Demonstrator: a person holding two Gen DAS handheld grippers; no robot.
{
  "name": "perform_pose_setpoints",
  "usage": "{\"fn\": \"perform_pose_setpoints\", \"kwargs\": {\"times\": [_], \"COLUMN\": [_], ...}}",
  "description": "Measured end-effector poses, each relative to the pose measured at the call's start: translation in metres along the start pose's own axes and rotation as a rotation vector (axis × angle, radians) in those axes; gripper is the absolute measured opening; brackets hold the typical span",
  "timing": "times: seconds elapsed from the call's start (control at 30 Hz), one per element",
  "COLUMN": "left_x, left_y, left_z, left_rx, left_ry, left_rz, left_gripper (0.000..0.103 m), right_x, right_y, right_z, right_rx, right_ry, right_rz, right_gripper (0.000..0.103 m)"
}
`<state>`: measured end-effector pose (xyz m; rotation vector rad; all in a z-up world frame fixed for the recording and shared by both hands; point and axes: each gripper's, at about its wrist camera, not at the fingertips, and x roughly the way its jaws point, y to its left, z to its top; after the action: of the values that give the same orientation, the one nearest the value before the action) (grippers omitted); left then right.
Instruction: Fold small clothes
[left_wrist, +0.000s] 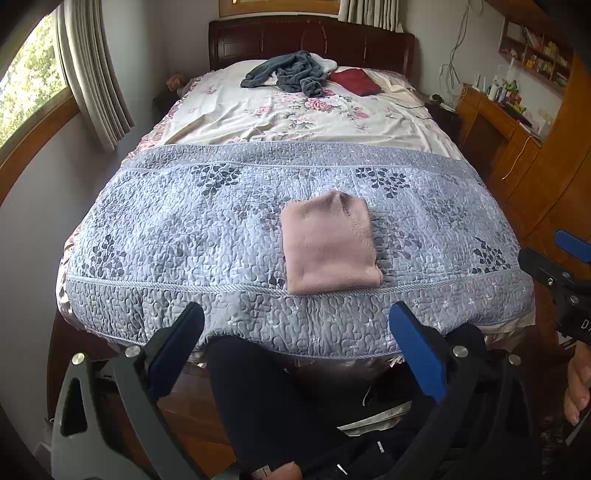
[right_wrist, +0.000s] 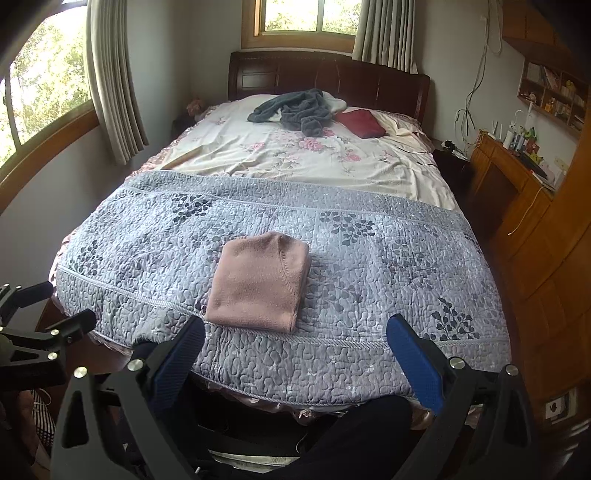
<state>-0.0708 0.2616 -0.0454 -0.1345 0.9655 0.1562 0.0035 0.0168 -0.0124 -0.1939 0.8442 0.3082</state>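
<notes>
A pink garment (left_wrist: 328, 245) (right_wrist: 258, 282) lies folded into a neat rectangle on the grey-blue quilt (left_wrist: 184, 229) (right_wrist: 369, 258), near the foot of the bed. My left gripper (left_wrist: 295, 328) is held back over the bed's foot edge, open and empty, well short of the garment. My right gripper (right_wrist: 295, 343) is likewise open and empty, just short of the garment's near edge. In the left wrist view the right gripper (left_wrist: 554, 266) shows at the right border. The left gripper (right_wrist: 40, 310) appears at the left border of the right wrist view.
A crumpled dark grey-blue garment (left_wrist: 291, 74) (right_wrist: 295, 110) and a folded dark red cloth (left_wrist: 354, 81) (right_wrist: 360, 123) lie by the headboard on the floral sheet (left_wrist: 277, 114). A wooden desk (left_wrist: 498, 122) and cabinets stand to the right. The person's dark-clothed legs are below the grippers.
</notes>
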Motion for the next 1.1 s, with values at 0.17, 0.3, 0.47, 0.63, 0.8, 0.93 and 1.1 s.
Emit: {"fn": "perform_pose_setpoints", "kwargs": {"times": [0.17, 0.3, 0.47, 0.63, 0.8, 0.93, 1.1], "left_x": [0.0027, 0.0028, 0.0024, 0.0023, 0.0024, 0.0033, 0.0033], "left_y": [0.0003, 0.0012, 0.0037, 0.003, 0.0038, 0.0036, 0.004], "left_z": [-0.0026, -0.0035, -0.0032, -0.0029, -0.003, -0.003, -0.0022], "left_rx": [-0.004, -0.003, -0.004, -0.004, -0.004, 0.003, 0.005], "left_ry": [0.006, 0.006, 0.004, 0.004, 0.007, 0.011, 0.011], "left_rz": [-0.005, -0.005, -0.002, 0.001, 0.001, 0.0, 0.001], "left_gripper": [0.099, 0.099, 0.099, 0.099, 0.099, 0.099, 0.099], "right_x": [-0.0012, -0.0011, -0.0015, -0.0017, -0.0019, -0.0013, 0.0002], "right_y": [-0.001, -0.001, -0.0001, -0.0002, -0.0006, -0.0009, 0.0003], "right_z": [-0.0005, -0.0011, -0.0016, -0.0016, -0.0013, -0.0025, -0.0037], "right_rx": [0.001, 0.006, 0.002, 0.008, 0.008, 0.01, 0.009], "right_ry": [-0.01, -0.009, -0.008, -0.006, -0.007, -0.002, 0.0], "right_rz": [-0.01, -0.007, -0.002, 0.0, -0.002, 0.001, 0.004], "right_gripper": [0.099, 0.099, 0.099, 0.099, 0.099, 0.099, 0.099]}}
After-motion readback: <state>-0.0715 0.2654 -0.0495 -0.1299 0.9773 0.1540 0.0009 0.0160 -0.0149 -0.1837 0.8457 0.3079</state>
